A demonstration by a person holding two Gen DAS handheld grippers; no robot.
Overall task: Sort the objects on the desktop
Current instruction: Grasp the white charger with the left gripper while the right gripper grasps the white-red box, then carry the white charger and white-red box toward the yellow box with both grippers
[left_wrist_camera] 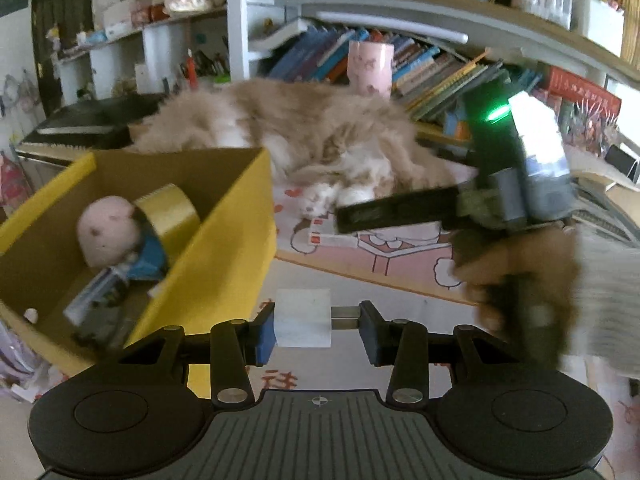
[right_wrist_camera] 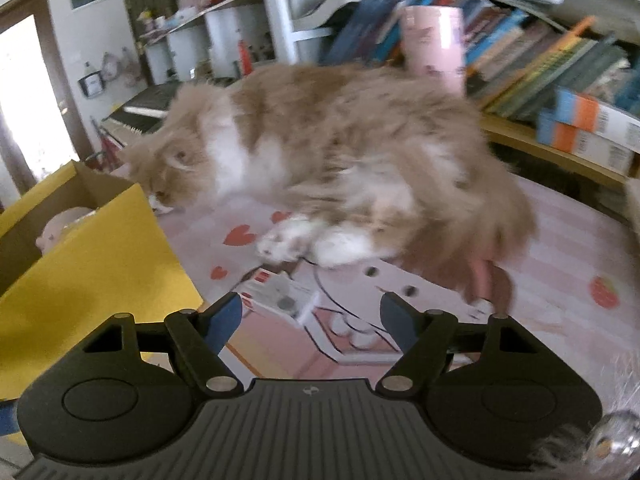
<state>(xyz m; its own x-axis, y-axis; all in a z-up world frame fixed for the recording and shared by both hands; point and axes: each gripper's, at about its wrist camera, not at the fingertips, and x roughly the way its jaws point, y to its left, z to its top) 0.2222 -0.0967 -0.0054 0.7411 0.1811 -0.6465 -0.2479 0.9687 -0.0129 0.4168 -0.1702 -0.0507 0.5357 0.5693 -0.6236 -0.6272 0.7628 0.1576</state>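
My left gripper (left_wrist_camera: 318, 326) is shut on a white block (left_wrist_camera: 303, 323), with a metal bar showing between the block and the right pad, held beside the yellow cardboard box (left_wrist_camera: 224, 248). The box holds a pink plush (left_wrist_camera: 108, 232), a tape roll (left_wrist_camera: 170, 210) and other small items. My right gripper (right_wrist_camera: 310, 322) is open and empty above a small white-and-red carton (right_wrist_camera: 280, 294) lying on the pink desk mat (right_wrist_camera: 560, 248). The right gripper's body also shows in the left wrist view (left_wrist_camera: 400, 210), over the same carton (left_wrist_camera: 332, 239).
A fluffy tan-and-white cat (right_wrist_camera: 340, 152) lies across the mat behind the carton, paws (right_wrist_camera: 288, 244) close to it. A pink cup (right_wrist_camera: 434, 40) and rows of books (right_wrist_camera: 560, 64) stand behind. A keyboard (right_wrist_camera: 148, 108) sits far left.
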